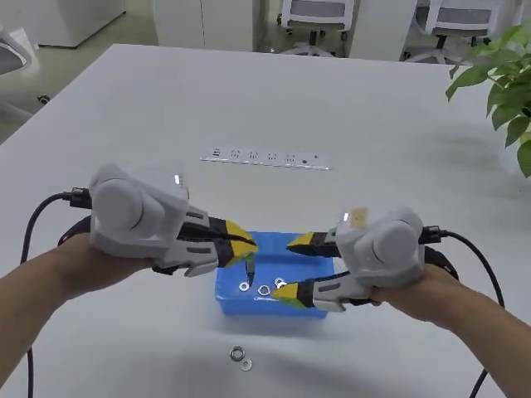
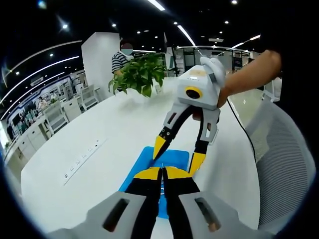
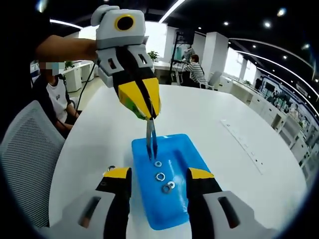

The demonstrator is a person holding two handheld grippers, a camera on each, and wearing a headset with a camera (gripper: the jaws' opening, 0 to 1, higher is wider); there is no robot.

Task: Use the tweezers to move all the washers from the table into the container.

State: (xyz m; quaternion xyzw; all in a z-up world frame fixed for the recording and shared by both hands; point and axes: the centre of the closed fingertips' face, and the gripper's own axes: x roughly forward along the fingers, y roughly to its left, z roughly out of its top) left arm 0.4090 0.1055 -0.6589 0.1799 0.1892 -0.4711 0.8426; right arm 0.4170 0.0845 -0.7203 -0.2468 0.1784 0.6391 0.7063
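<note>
My left gripper (image 1: 245,243) is shut on thin metal tweezers (image 3: 150,137), which point down into the blue container (image 1: 311,304). Three washers (image 3: 160,176) lie inside it, and the nearest one (image 3: 158,163) rests just beside the tweezers' tips. Two more washers (image 1: 241,357) lie on the white table in front of the container. My right gripper (image 1: 290,268) hovers open over the container's right half, one jaw above the other, with nothing between them. In the left gripper view my left gripper (image 2: 163,172) has its yellow jaws together, and the right gripper (image 2: 178,154) faces it, open.
A flush socket strip (image 1: 265,157) is set into the white table (image 1: 249,99) beyond the container. A potted plant (image 1: 506,75) stands at the far right edge. Office chairs (image 1: 315,16) line the back. A mesh chair (image 3: 25,149) stands by the table's near side.
</note>
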